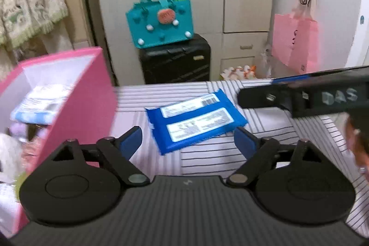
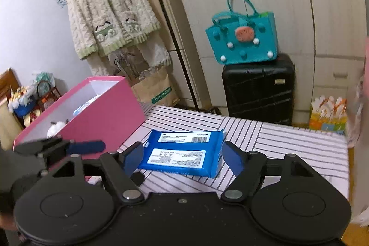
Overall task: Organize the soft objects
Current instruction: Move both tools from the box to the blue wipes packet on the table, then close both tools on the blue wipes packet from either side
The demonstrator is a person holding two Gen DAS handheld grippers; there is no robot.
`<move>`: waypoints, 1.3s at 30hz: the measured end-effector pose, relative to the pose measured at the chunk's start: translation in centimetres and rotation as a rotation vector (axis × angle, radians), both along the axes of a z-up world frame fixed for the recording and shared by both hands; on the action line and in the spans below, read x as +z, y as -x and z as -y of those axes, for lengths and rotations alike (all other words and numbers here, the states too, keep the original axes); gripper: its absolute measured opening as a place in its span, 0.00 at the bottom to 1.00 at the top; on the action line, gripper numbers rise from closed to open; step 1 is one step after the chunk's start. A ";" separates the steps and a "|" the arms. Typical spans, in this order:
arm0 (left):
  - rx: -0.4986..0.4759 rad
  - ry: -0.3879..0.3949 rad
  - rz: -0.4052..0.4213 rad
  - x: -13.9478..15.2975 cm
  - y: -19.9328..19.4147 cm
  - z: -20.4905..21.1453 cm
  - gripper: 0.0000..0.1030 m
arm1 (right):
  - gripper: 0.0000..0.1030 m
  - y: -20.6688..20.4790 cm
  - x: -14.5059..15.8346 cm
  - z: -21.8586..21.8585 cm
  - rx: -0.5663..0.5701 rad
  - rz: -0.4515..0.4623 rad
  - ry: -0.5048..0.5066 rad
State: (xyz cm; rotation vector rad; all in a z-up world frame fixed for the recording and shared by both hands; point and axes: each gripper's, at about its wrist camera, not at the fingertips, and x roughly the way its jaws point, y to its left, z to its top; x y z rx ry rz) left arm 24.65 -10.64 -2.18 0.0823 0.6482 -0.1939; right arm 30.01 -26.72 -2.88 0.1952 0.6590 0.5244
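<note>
Pointing down at a striped tablecloth (image 2: 288, 142), the right claw (image 2: 183, 157) stands wide open with nothing gripped; its blue pads (image 2: 233, 157) sit either side of a blue pack of wipes (image 2: 184, 151), and I cannot tell whether they touch it. The pack lies flat with its white labels up. At ten o'clock from this claw a pink box (image 2: 110, 112) stands open on the cloth, with a light blue packet and something white and fluffy inside. The left claw's arm (image 2: 85, 146) reaches in at nine o'clock, in front of that box.

The left claw (image 1: 188, 141) is also wide open and empty, pads (image 1: 130, 141) clear of the same blue pack (image 1: 196, 122), which lies just beyond them at twelve o'clock. The pink box (image 1: 76, 107) is at nine to ten o'clock, and the right claw's black arm (image 1: 306, 98) crosses at two o'clock.

Beyond the table, a teal handbag (image 2: 244, 38) sits on a black suitcase (image 2: 259, 89) at one o'clock in the right view, a cream cardigan (image 2: 108, 13) hangs at eleven, and a pink paper bag (image 1: 295, 43) hangs at two o'clock in the left view
</note>
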 end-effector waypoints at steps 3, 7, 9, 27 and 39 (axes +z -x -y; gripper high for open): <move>0.026 0.005 -0.016 -0.9 -1.2 -0.1 0.84 | 0.77 -1.5 -1.0 -0.3 -0.004 -0.046 0.002; 0.083 0.029 -0.070 -2.6 -3.5 -0.8 0.79 | 0.77 -2.8 -2.0 -0.7 -0.023 -0.067 0.013; 0.106 0.046 -0.116 -3.4 -4.4 -1.1 0.69 | 0.76 -3.3 -2.3 -1.1 -0.024 -0.072 0.036; 0.139 0.159 -0.120 -4.5 -4.9 -1.8 0.55 | 0.22 -3.7 -4.9 -1.0 -0.015 -0.176 -0.028; 0.019 0.296 -0.264 -4.1 -1.0 -1.5 0.31 | 0.21 3.1 -3.5 0.7 -0.095 -0.131 0.093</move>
